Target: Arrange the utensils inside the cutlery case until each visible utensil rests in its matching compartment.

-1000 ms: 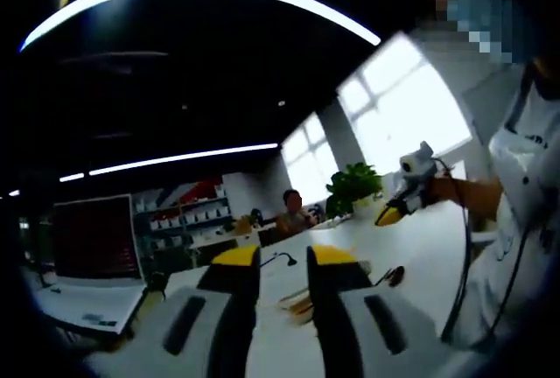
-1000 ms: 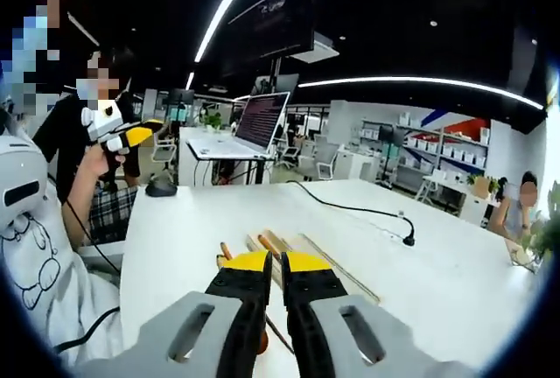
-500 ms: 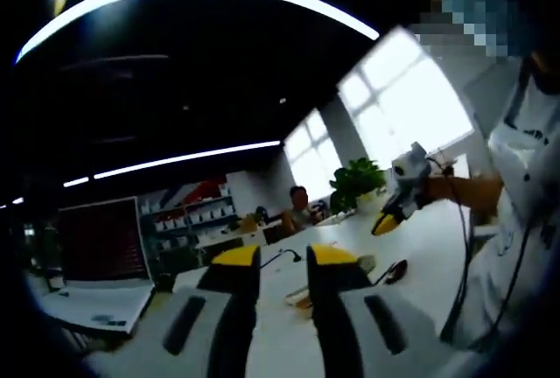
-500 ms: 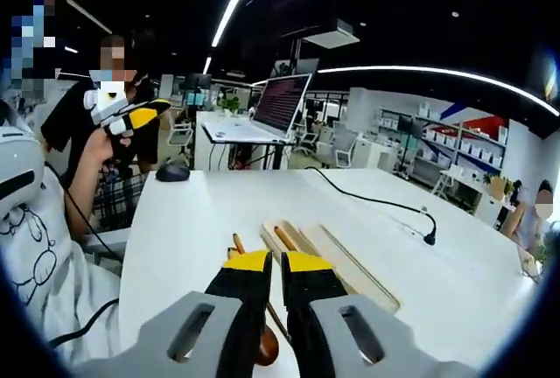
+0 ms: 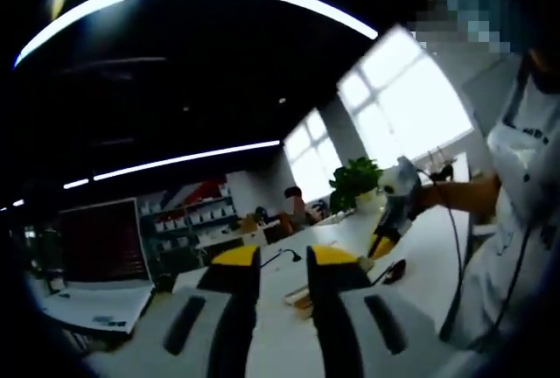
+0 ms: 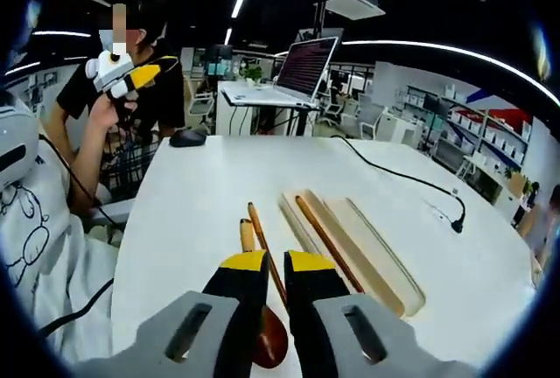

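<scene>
A long wooden cutlery case (image 6: 376,251) lies on the white table (image 6: 192,212) with one chopstick (image 6: 325,240) in a slot. A second chopstick (image 6: 265,249) and a wooden spoon (image 6: 271,343) lie on the table left of the case. My right gripper (image 6: 276,264) hovers over the spoon, jaws almost together and holding nothing. A hand holds my left gripper (image 6: 140,72) up high at the far left. In the left gripper view, my left gripper (image 5: 283,260) shows a gap between its jaws. The right gripper (image 5: 385,238) points down at the case (image 5: 302,295) and the spoon (image 5: 395,270).
A black mouse (image 6: 188,137) and an open laptop (image 6: 302,67) are at the far end of the table. A black cable (image 6: 411,181) runs along its right side. A potted plant (image 5: 354,185) and a seated person (image 5: 293,207) are beyond the table.
My right gripper has tipped down and come closer to the spoon and case. In the left gripper view it has dropped lower and moved left. The utensils have not moved.
</scene>
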`<state>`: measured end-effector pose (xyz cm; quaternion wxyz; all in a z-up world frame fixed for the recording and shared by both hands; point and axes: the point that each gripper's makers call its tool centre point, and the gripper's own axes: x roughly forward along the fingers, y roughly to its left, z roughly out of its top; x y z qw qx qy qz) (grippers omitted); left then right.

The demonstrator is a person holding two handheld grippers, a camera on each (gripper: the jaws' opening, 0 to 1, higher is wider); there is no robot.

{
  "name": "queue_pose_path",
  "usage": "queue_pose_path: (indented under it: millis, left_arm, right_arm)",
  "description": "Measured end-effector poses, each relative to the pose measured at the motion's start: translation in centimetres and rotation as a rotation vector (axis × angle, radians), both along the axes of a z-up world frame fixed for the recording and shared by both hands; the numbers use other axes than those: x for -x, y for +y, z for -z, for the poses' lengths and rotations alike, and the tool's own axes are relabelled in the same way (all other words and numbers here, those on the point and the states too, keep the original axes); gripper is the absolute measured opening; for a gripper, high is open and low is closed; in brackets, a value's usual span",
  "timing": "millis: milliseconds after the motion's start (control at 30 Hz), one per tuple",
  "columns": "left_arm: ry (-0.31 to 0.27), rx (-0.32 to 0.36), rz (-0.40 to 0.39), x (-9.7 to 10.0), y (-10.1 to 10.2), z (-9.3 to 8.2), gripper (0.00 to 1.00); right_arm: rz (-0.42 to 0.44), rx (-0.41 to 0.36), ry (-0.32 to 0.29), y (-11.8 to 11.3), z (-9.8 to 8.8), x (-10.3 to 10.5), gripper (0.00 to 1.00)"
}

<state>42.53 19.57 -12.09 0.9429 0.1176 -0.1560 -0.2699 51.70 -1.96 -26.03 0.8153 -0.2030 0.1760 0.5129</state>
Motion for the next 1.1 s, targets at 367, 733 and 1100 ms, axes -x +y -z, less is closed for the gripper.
queue_pose_path:
  millis: [367,733,1100]
  left_arm:
    - [-0.002,-0.001,0.004,0.2,0.3,-0.1,0.22]
    - [-0.008,0.002,0.002,0.3,0.4,-0.2,0.22]
    - [-0.005,0.002,0.003,0.2,0.4,-0.1,0.22]
  right_arm:
    - [-0.043,0.116,0.045,0.8,2.9,-0.5,0.06]
    - [-0.086,0.247,0.053,1.3,4.8,-0.9,0.06]
    - [-0.11,0.31,0.088,1.3,5.9,-1.2,0.05]
